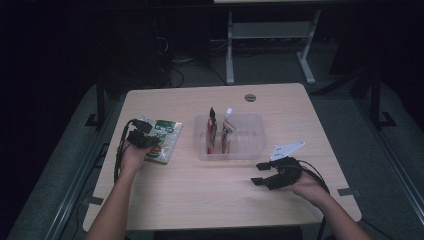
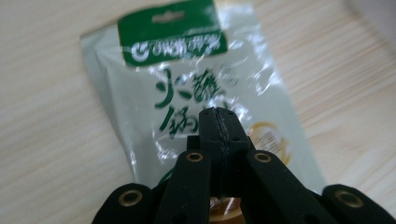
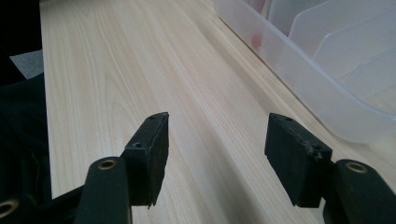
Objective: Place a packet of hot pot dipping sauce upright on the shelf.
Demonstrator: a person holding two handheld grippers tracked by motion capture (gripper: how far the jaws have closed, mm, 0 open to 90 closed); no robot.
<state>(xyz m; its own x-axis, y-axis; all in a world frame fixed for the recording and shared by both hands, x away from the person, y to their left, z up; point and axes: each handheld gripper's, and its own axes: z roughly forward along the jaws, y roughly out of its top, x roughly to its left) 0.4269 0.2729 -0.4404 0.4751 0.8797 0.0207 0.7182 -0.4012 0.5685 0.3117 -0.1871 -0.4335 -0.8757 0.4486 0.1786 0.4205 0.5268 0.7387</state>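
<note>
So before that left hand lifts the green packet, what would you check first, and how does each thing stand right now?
1. Left gripper closed: ok, its fingers meet over the green packet.
2. Packet film really pinched between them: cannot tell, the fingers hide the contact.
3. Packet lying flat on the table: ok.
4. Clear plastic bin has free slots: ok, two packets stand at its left end and the slots to the right are free.
5. Right gripper out of the way: ok, open and empty, low over the table in front of the bin.
</note>
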